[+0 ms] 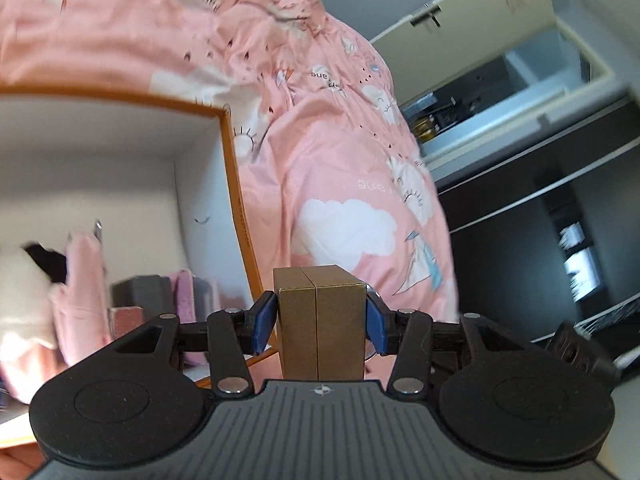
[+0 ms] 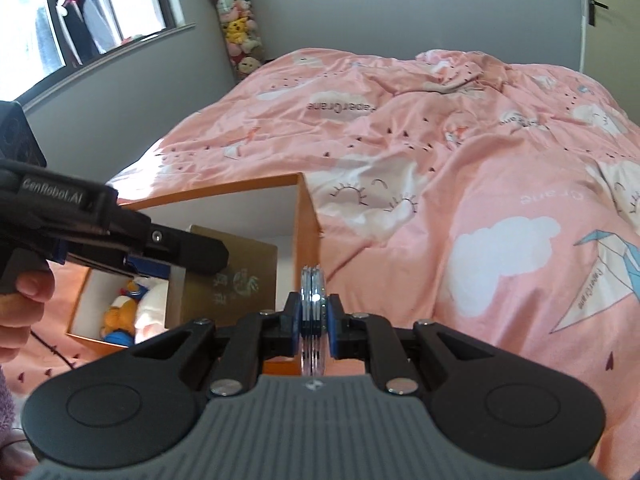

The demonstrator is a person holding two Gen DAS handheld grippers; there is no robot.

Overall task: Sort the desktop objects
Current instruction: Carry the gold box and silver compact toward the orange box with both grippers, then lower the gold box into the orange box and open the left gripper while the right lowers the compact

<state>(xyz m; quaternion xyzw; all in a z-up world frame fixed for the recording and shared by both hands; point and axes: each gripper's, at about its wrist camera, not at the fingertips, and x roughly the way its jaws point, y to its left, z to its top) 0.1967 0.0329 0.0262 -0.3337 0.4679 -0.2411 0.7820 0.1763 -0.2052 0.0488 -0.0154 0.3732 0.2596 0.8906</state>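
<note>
The left gripper (image 2: 176,256), over at nine o'clock, carries "GenRobot.AI" in pale letters on its black body. The pink duvet (image 2: 440,160) has "PaperCrane" printed upside down near twelve o'clock. The gold box (image 2: 240,276) shows faint characters I cannot make out.

My bed (image 2: 460,168) is covered edge to edge by a rumpled pink duvet (image 2: 400,140) printed with white clouds, sleepy suns, paper cranes and the words "PaperCrane". An open orange box (image 2: 308,208) with a white inside sits directly on the duvet near the bed's left side, its far corner standing up against the pink folds. On my near left, a thin dark cord (image 2: 52,350) trails across the fabric just beside the box.
</note>
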